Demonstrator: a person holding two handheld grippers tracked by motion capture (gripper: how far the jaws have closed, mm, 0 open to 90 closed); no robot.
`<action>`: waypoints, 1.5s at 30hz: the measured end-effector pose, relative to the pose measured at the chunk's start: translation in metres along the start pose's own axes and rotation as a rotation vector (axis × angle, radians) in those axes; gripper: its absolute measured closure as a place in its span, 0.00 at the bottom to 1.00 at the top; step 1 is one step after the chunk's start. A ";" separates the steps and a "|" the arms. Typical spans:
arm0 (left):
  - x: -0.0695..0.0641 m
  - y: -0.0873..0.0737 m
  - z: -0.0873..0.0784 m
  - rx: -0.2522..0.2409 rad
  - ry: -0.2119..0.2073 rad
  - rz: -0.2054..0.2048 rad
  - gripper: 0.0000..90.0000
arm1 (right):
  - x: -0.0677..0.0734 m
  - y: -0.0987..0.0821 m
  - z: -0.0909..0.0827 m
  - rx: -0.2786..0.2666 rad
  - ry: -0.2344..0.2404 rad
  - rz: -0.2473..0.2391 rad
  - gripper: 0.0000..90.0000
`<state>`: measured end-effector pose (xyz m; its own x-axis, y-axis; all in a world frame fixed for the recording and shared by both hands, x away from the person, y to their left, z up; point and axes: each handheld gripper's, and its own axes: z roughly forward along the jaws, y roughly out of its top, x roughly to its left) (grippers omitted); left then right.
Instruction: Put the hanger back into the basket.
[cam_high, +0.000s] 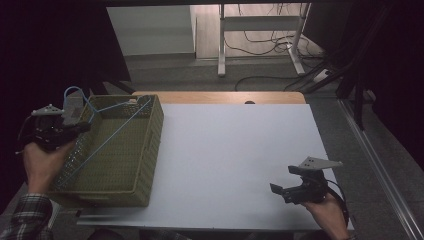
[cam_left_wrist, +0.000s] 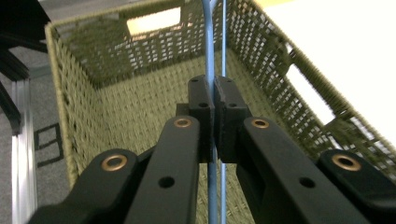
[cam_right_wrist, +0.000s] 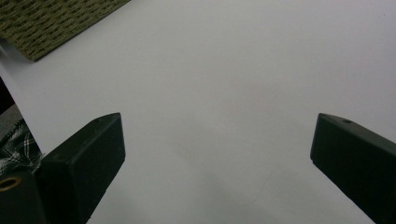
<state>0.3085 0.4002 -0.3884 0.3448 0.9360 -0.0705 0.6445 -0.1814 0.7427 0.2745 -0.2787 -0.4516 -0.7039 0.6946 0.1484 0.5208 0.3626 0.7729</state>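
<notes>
Left gripper (cam_high: 75, 129) sits at the left edge of the high view, over the near-left wall of the olive woven basket (cam_high: 145, 150). Jaws pressed together on a thin blue hanger (cam_high: 112, 131); in the left gripper view two blue wire runs (cam_left_wrist: 211, 70) pass straight up between the pads, pinched there. In the high view the hanger's hook loops above the gripper at upper left, and its long wires stretch across the basket's open top toward the far-right corner. The far end appears to rest on or near the basket's rim; contact there is hard to tell.

Right gripper (cam_high: 292, 191) lies low at lower right of the high view, above the bare white counter (cam_high: 230, 150), well apart from the basket. Jaws wide apart, nothing between them; the right gripper view looks onto the white surface, with a corner of the basket at upper left.

Step in hand, as I judge it: placing the hanger into the basket.

To do it well:
- Keep the pinch firm; thin wire can swivel between flat pads.
- Tilt the hanger so its long side runs along the basket's length, then lower it so that the corners clear the rim.
- Watch that the hook doesn't snag the weave or the handle slot.
- Release only once the wire lies on the basket floor.
- The right gripper could steady the basket wall if it slides.
</notes>
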 end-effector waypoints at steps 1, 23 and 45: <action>0.001 -0.003 0.004 0.006 -0.001 -0.005 0.97 | 0.000 0.000 0.000 0.003 0.001 -0.001 0.03; 0.004 -0.030 0.068 0.192 -0.005 -0.042 0.93 | 0.002 -0.007 0.004 0.029 -0.009 -0.012 0.03; -0.059 -0.021 0.020 -0.101 -0.247 -0.002 0.16 | 0.003 -0.005 -0.002 0.016 -0.025 -0.028 0.01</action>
<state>0.2883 0.3426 -0.4128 0.5082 0.8318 -0.2232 0.5782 -0.1375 0.8042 0.2689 -0.2803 -0.4537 -0.7063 0.6991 0.1112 0.5086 0.3918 0.7667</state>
